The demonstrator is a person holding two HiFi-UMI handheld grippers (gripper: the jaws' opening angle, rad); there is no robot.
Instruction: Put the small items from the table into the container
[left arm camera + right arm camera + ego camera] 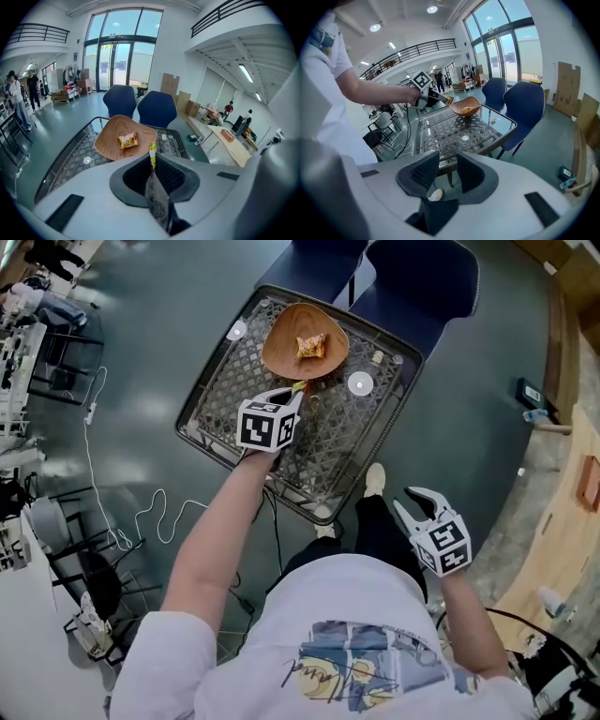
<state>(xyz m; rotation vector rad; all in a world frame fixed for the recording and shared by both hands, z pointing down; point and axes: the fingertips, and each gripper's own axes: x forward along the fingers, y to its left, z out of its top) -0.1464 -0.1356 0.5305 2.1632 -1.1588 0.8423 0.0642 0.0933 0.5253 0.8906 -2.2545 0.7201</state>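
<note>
A wooden bowl (pixel 286 354) stands at the far side of the glass-topped wicker table (pixel 216 381), with an orange snack packet (pixel 312 345) lying in it. My left gripper (pixel 298 395) hovers just in front of the bowl, shut on a thin clear sachet with a yellow-green tip (pixel 300 387). In the left gripper view the sachet (pixel 153 180) stands pinched between the jaws, below the bowl (pixel 112 140) and its packet (pixel 128 140). My right gripper (pixel 409 500) is open and holds nothing, off the table's near right corner. In the right gripper view the right gripper (pixel 447 171) faces the table (pixel 440 136).
On the tabletop lie a white round disc (pixel 360 383), another disc (pixel 236 331) at the far left, and a small pale item (pixel 378 358). Two blue chairs (pixel 412 277) stand beyond the table. A white cable (pixel 141 517) trails on the floor to the left. The person's shoe (pixel 374 479) is by the table.
</note>
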